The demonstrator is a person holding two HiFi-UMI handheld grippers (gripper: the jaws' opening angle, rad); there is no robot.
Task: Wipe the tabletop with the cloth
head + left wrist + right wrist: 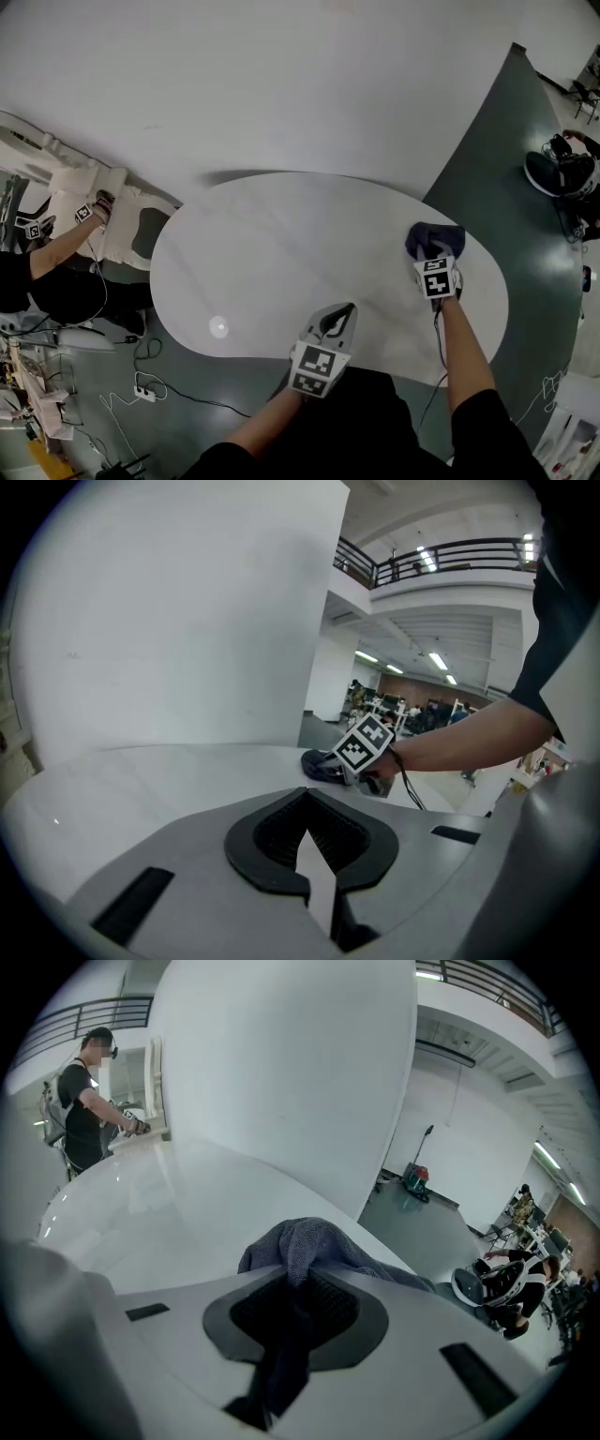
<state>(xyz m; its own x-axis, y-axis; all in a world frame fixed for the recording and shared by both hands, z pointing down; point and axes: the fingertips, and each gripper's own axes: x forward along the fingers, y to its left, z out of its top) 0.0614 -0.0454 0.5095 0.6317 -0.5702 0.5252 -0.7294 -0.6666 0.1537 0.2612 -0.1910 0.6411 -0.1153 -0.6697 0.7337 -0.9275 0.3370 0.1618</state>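
While the head view shows the right gripper (433,251) pinching the dark cloth (437,234) on the white tabletop's (272,253) right side, the left gripper (343,317) hovers over its near edge. Left gripper view: jaws pressed together, empty. Right gripper view: jaws clamp the bunched cloth; a person (84,1101) stands beyond the tabletop.

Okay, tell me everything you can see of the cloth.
The cloth is dark blue-grey, soft and napped like microfibre, bunched into a loose wad. The right gripper is shut on a fold of it, the rest spilling ahead of the jaws. It rests on the white tabletop near its right edge.
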